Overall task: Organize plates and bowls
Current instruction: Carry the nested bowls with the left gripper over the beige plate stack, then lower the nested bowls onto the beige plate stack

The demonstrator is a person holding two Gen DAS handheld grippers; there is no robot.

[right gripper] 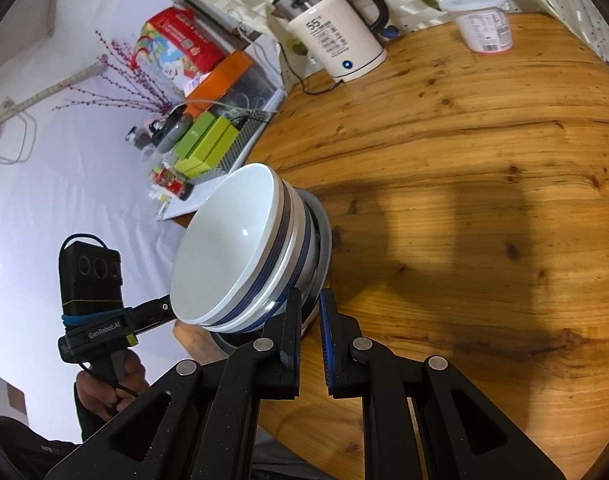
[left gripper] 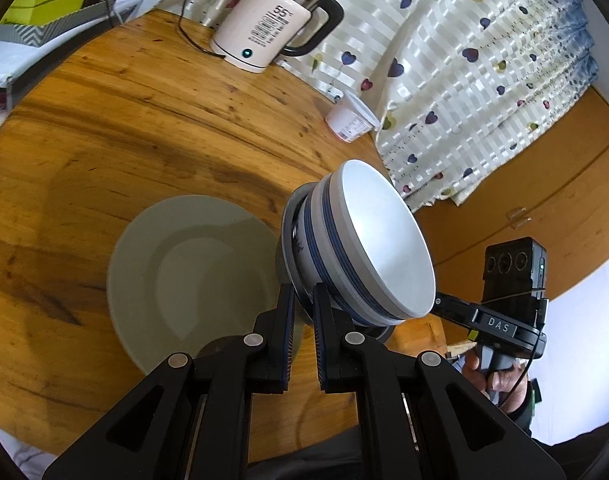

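Note:
A stack of white bowls with blue stripes [left gripper: 368,240] [right gripper: 232,248] sits on a grey plate [left gripper: 289,220] [right gripper: 325,236], held above the wooden table. My left gripper [left gripper: 303,300] is shut on the plate's near rim. From the opposite side my right gripper [right gripper: 310,304] is shut on the same rim. Each gripper shows in the other's view, held by a hand: the right gripper [left gripper: 440,303] and the left gripper [right gripper: 165,309]. A second, pale plate [left gripper: 176,272] lies flat on the table, just left of the held stack.
A white electric kettle [left gripper: 264,28] [right gripper: 336,36] with its cord stands at the table's far edge. A yoghurt cup [left gripper: 350,120] [right gripper: 484,24] stands near a heart-patterned cloth [left gripper: 484,60]. Green boxes [left gripper: 44,0] [right gripper: 204,140] sit beyond the round table's edge [right gripper: 264,136].

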